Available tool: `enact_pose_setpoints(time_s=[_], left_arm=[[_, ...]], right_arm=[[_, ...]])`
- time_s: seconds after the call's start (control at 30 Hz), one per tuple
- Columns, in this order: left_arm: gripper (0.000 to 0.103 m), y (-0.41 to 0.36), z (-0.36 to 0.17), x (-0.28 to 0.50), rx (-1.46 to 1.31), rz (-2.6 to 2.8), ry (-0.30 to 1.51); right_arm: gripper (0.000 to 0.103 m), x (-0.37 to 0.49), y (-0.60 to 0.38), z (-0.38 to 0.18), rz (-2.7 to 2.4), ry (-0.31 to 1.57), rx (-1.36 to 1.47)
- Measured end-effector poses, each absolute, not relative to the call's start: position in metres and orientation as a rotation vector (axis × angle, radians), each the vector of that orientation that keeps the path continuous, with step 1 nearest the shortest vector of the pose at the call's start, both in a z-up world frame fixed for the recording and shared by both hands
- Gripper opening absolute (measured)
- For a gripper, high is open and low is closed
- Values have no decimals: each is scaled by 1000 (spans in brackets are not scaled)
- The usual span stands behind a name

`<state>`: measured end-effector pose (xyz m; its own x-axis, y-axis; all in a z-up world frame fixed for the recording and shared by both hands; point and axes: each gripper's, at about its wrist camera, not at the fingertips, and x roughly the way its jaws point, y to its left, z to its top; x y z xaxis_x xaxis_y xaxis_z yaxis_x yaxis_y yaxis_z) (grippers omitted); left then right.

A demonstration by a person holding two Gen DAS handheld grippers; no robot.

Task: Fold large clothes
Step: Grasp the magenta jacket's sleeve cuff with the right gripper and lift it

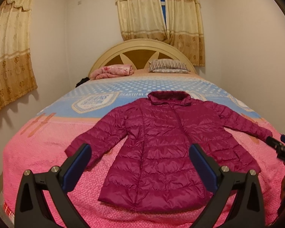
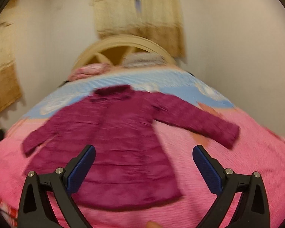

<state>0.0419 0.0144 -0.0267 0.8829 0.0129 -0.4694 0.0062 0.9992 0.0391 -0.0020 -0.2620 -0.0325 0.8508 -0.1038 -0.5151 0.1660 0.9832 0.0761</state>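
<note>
A magenta quilted puffer jacket (image 1: 157,148) lies flat and front-up on the bed, collar away from me, both sleeves spread out. My left gripper (image 1: 140,152) is open and empty, held above the jacket's lower half. My right gripper (image 2: 144,153) is open and empty above the jacket's (image 2: 112,148) right hem side; that view is motion-blurred. The right gripper also shows in the left wrist view (image 1: 281,142), just beyond the cuff of the jacket's right sleeve.
The bed has a pink and blue bedspread (image 1: 38,152). A folded pink blanket (image 1: 114,71) and a striped pillow (image 1: 169,66) lie by the cream headboard (image 1: 138,45). Walls stand close on both sides, with curtains (image 1: 9,57) at left and behind.
</note>
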Motion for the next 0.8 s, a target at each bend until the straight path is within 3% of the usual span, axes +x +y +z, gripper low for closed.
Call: enact_pose_setpoints(time_s=[0.3, 0.43, 0.53, 0.6, 0.63, 0.7, 0.73, 0.8], left_arm=[[103, -5, -57, 101, 102, -12, 552], [103, -18, -66, 117, 140, -35, 568], [103, -28, -73, 128, 163, -57, 578], [103, -32, -76, 135, 175, -69, 589], [103, -33, -78, 140, 178, -76, 595], [103, -32, -80, 145, 181, -86, 606], [103, -31, -81, 146, 179, -90, 610], [103, -30, -81, 149, 176, -93, 613]], right_arm=[[100, 38, -431, -85, -407, 662, 463], [89, 57, -478, -94, -433, 688, 591], [87, 75, -498, -99, -438, 710, 635], [75, 85, -509, -108, -433, 734, 672], [57, 91, -516, -115, -410, 759, 698], [43, 99, -521, -116, -417, 745, 692], [31, 103, -527, -115, -412, 741, 682], [21, 105, -532, -108, -418, 723, 670]])
